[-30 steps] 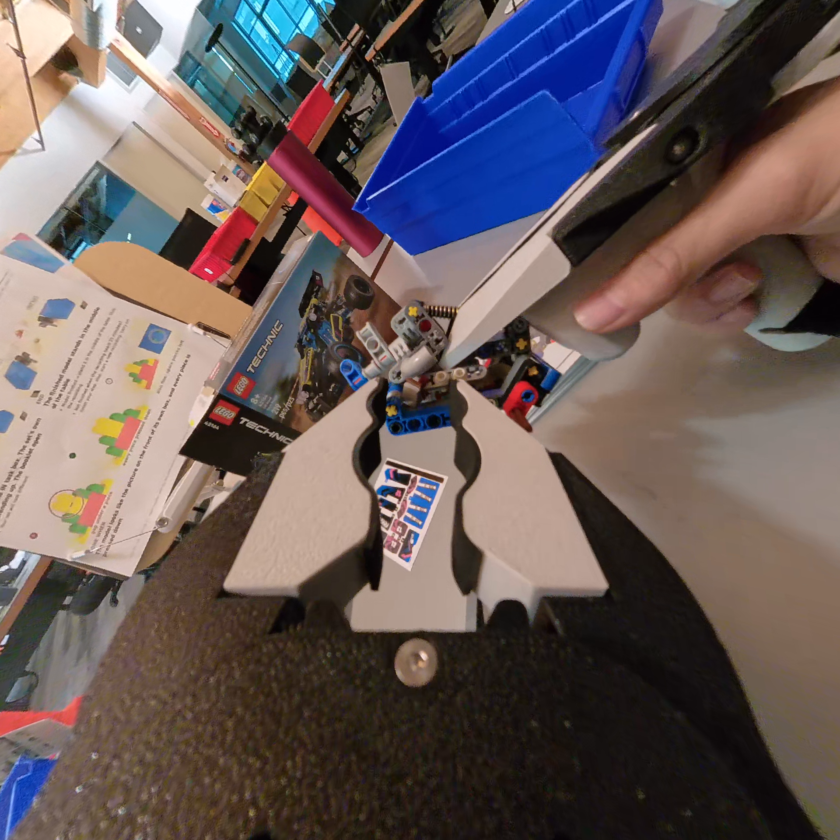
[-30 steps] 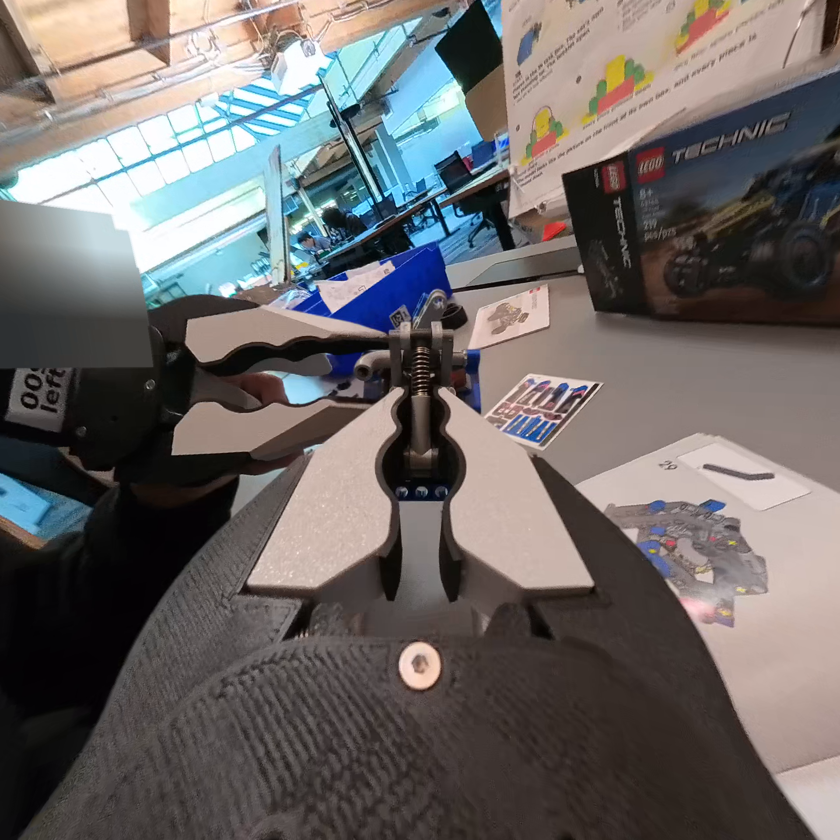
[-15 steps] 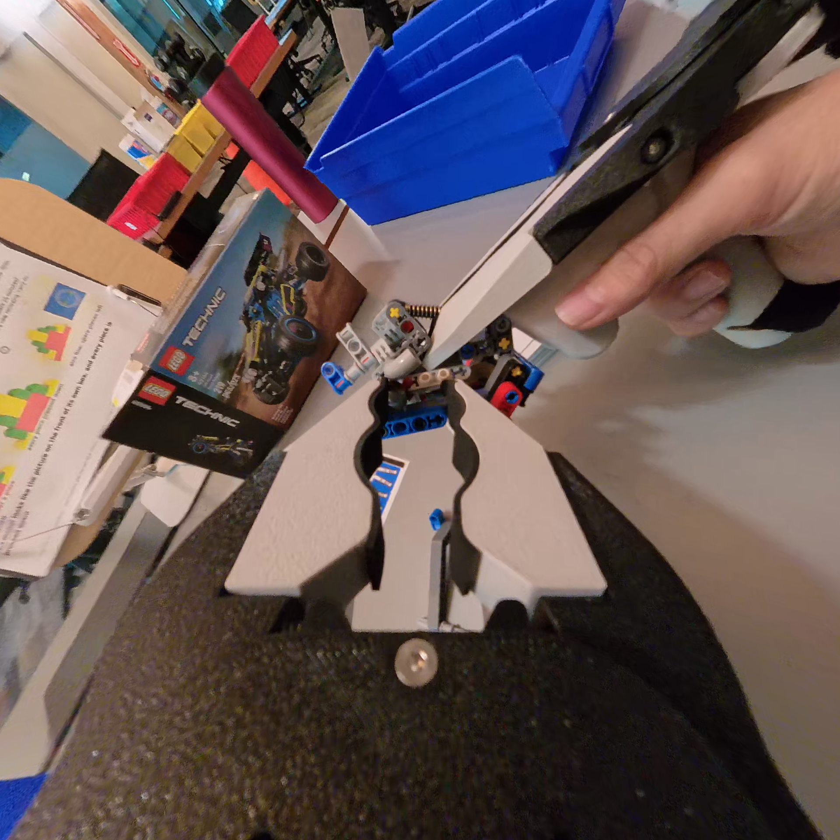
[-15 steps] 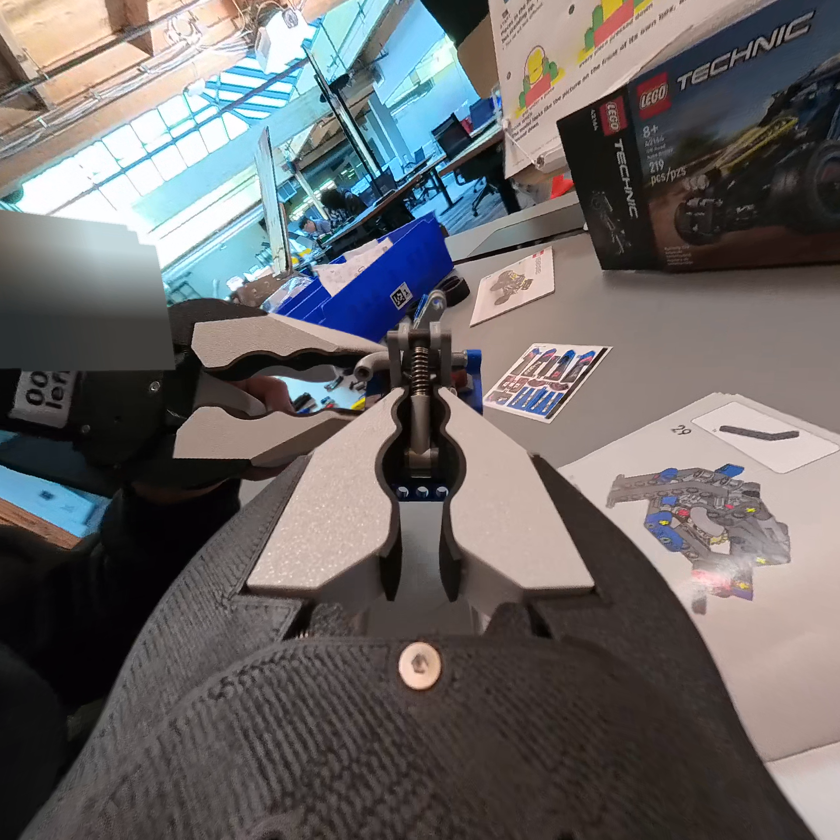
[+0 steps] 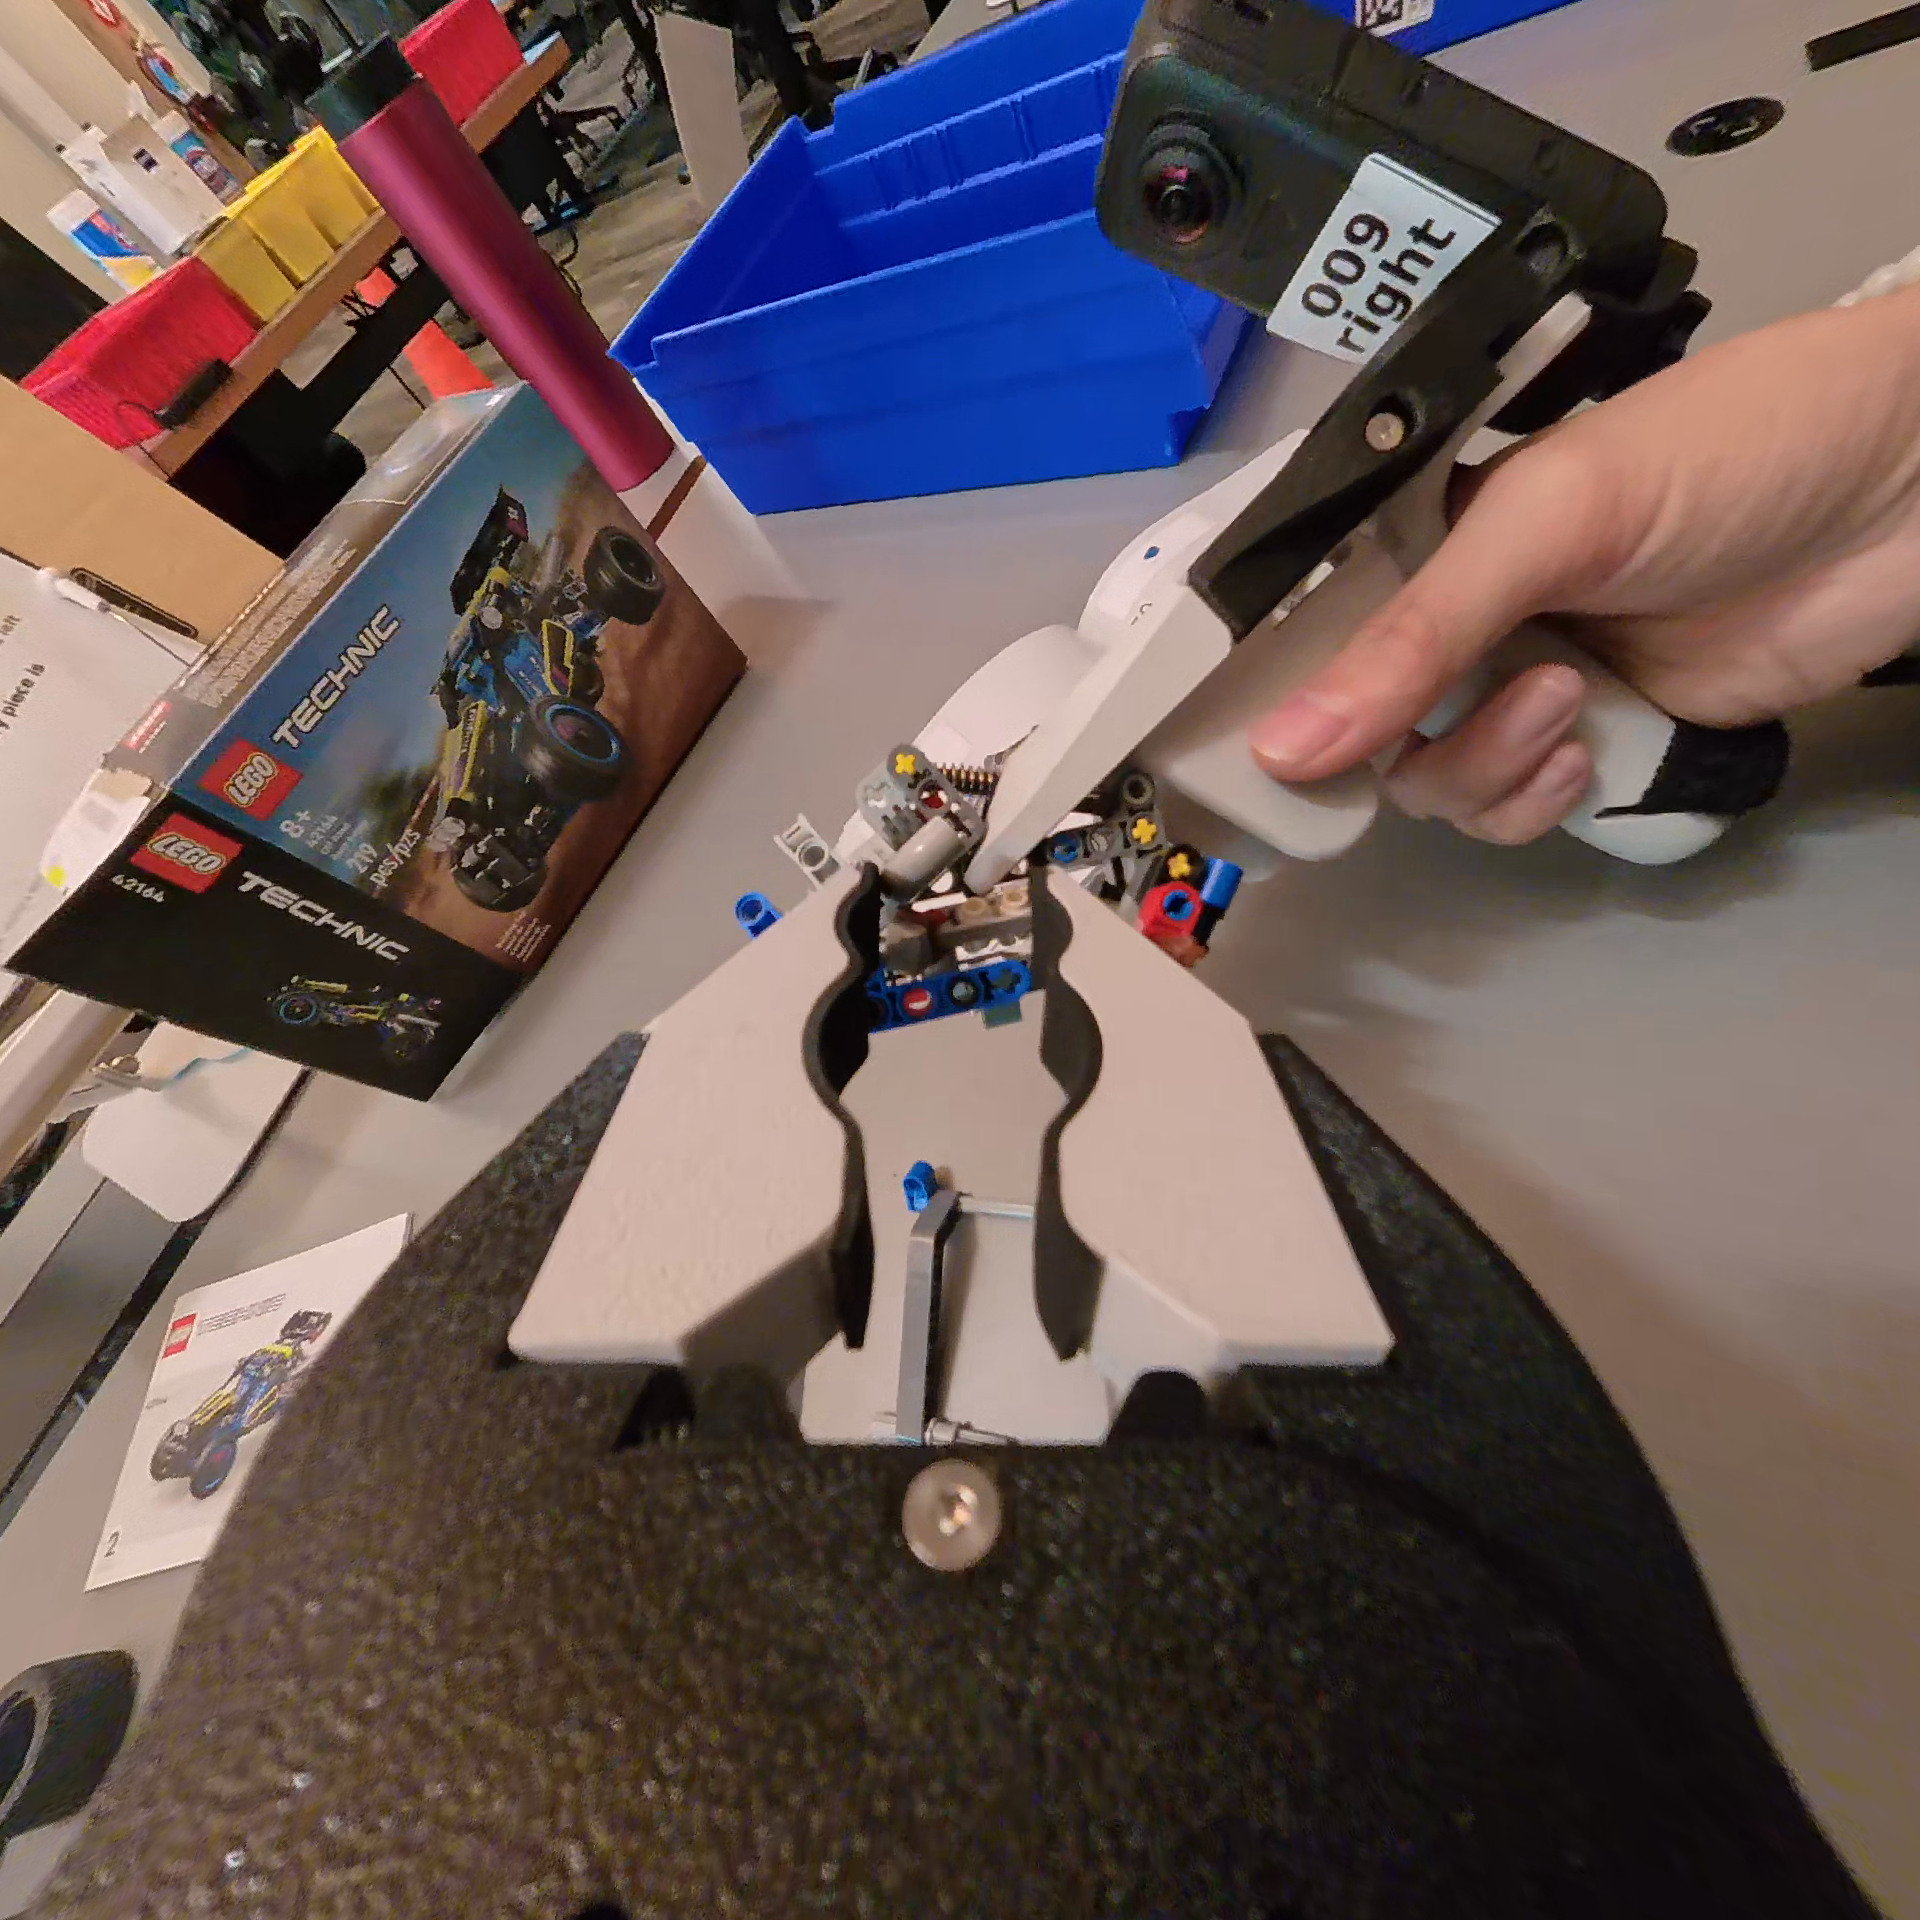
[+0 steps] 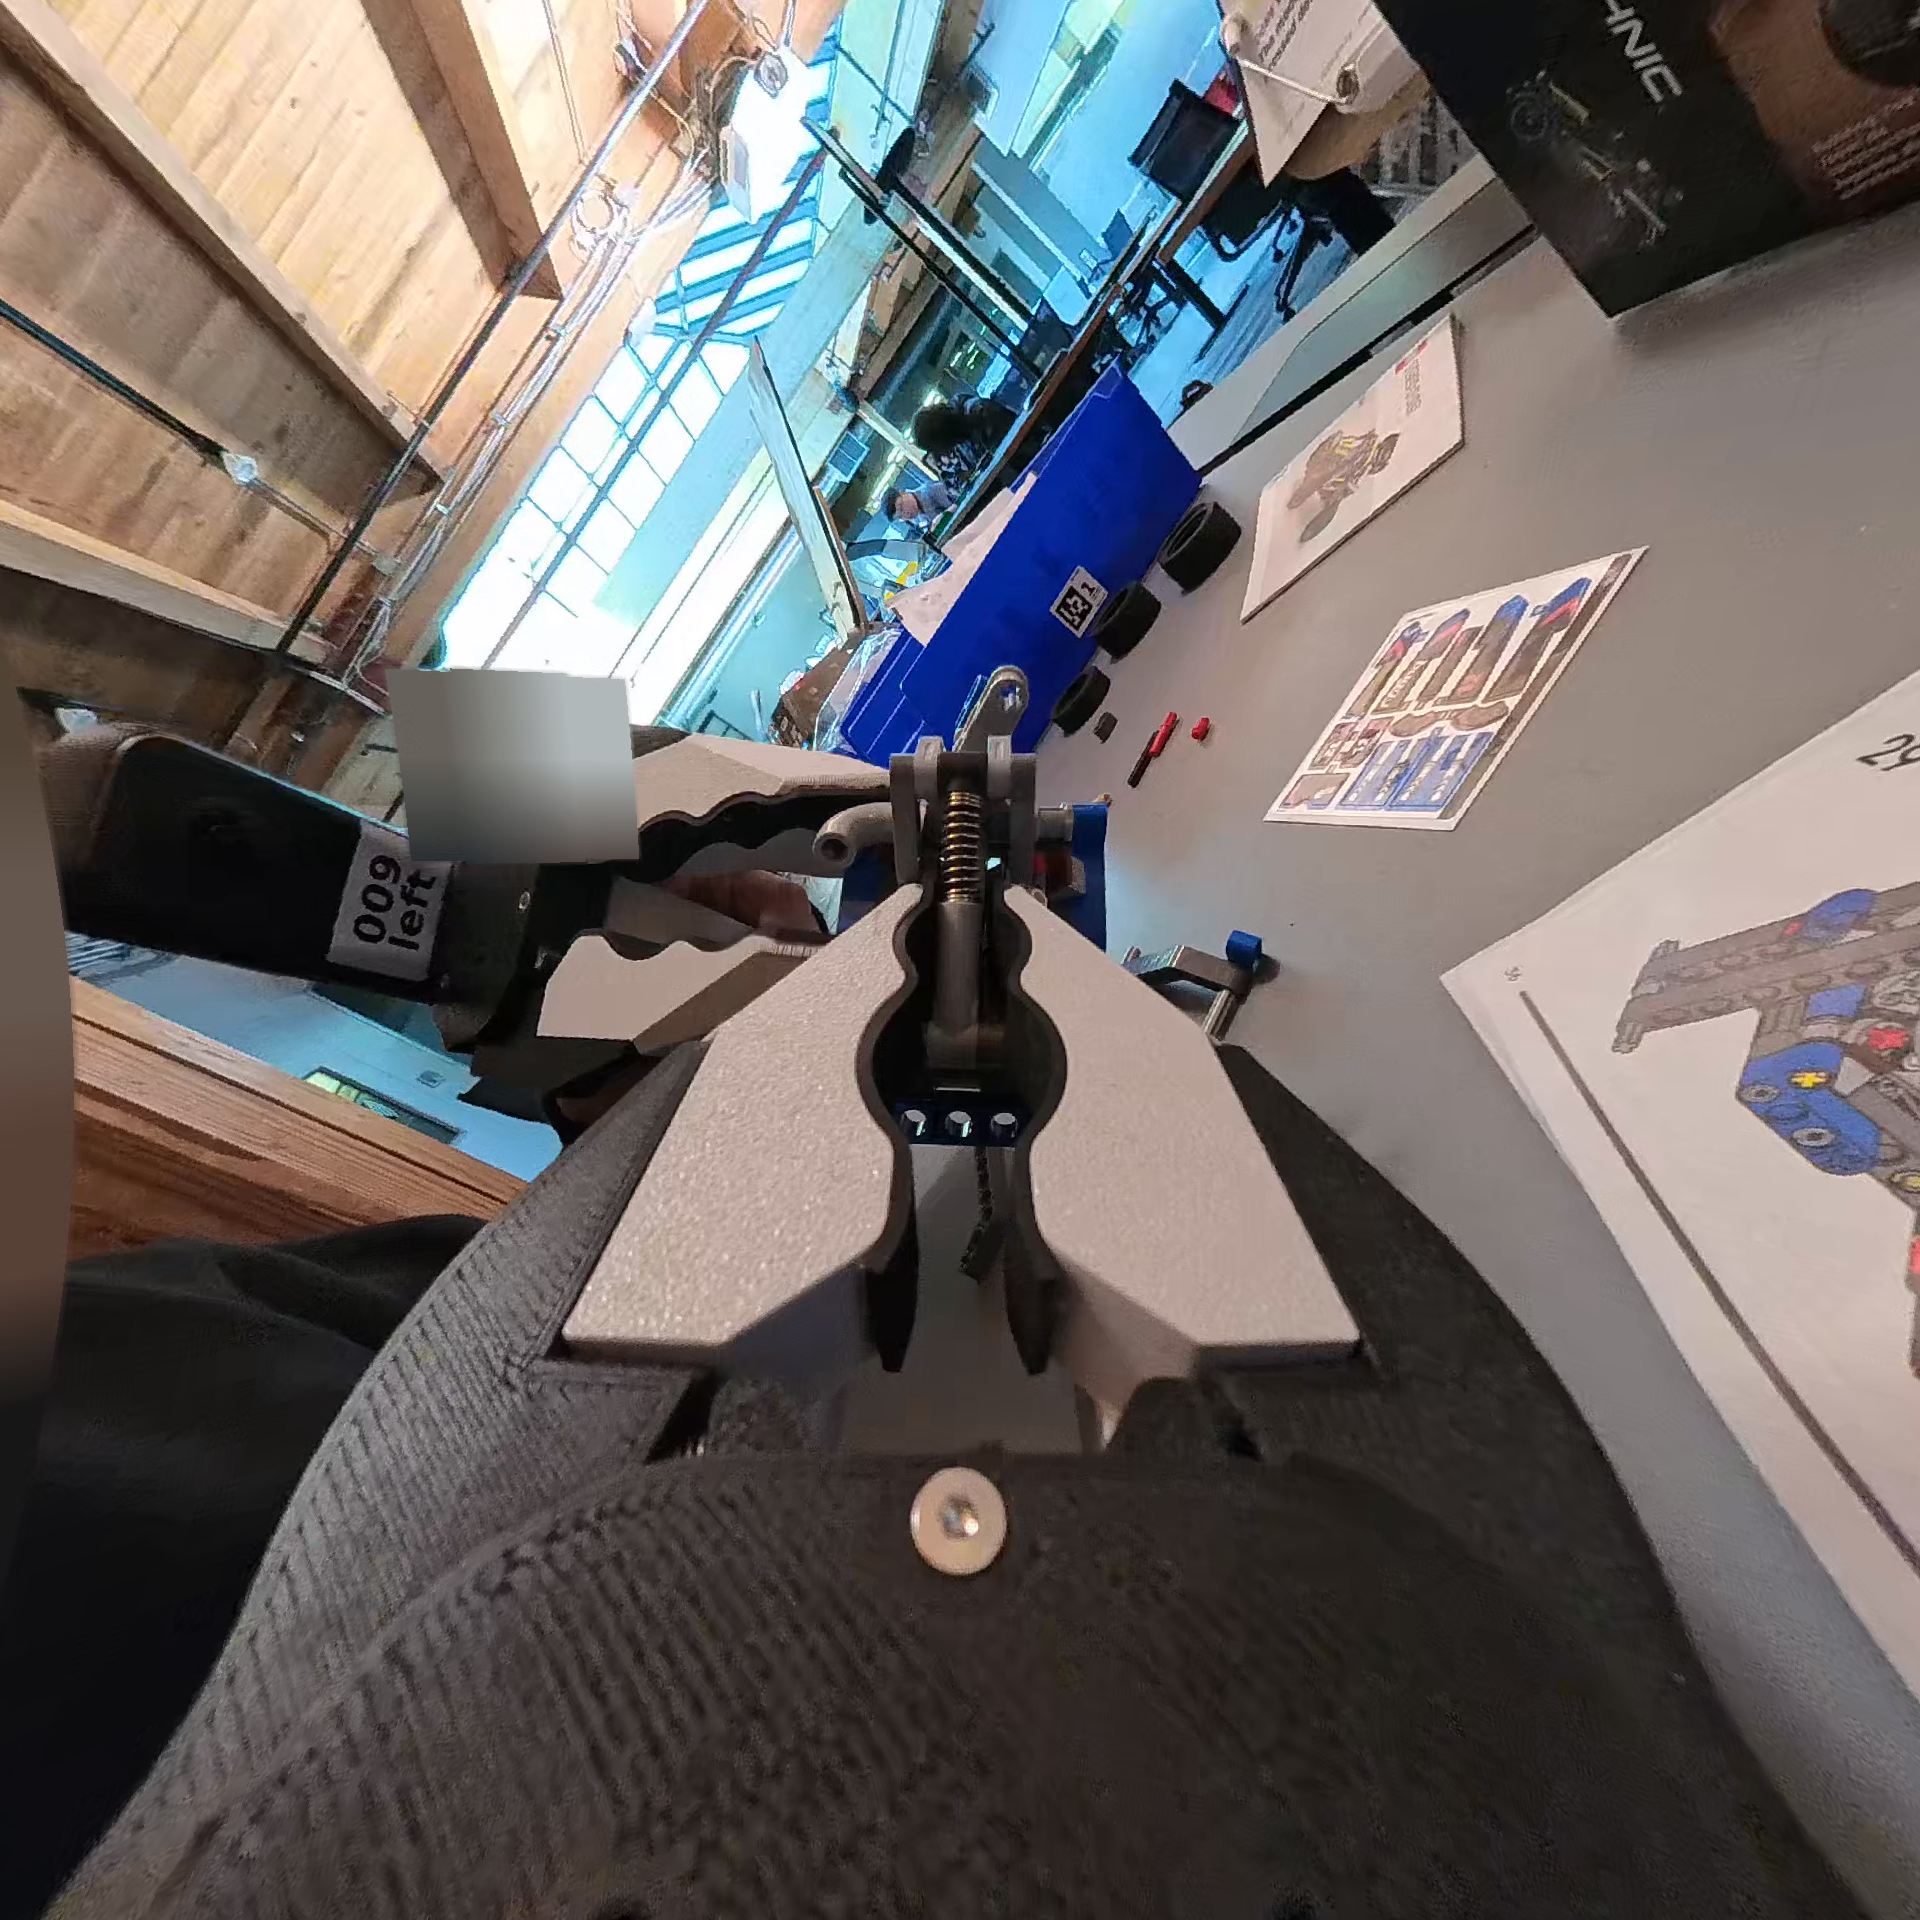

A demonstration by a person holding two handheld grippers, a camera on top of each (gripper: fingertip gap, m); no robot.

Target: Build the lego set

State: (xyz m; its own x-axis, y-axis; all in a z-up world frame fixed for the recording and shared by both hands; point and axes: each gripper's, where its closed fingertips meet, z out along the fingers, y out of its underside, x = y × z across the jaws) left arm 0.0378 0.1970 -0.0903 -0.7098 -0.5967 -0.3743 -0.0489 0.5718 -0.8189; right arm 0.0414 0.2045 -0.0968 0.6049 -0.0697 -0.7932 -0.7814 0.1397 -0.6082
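A part-built Lego assembly (image 5: pixel 940 831) of grey, blue and red pieces hangs above the grey table (image 5: pixel 1558 1143), held between both grippers. My left gripper (image 5: pixel 951 894) is closed on its blue beam (image 5: pixel 951 992), which spans the gap between the fingertips. My right gripper (image 6: pixel 961 904) is shut on the assembly's grey shock absorber with its spring (image 6: pixel 961 842). In the left wrist view it comes in from the upper right (image 5: pixel 997 842), held by a hand. In the right wrist view the left gripper (image 6: pixel 821 873) comes in from the left.
A grey angled piece with a blue pin (image 5: pixel 920 1278) lies on the table under the left gripper. A Lego box (image 5: pixel 416 779), a blue bin (image 5: pixel 935 312), a booklet (image 5: pixel 239 1403), a sticker sheet (image 6: pixel 1455 696), an open manual (image 6: pixel 1714 1091), tyres (image 6: pixel 1205 540) and small red pieces (image 6: pixel 1164 732) lie around. My two grippers' fingertips are within a few centimetres of each other.
Both grippers kept their hold and swung together with the assembly. The sticker sheet left the gap between the left fingers, and the grey piece with the blue pin came under it.
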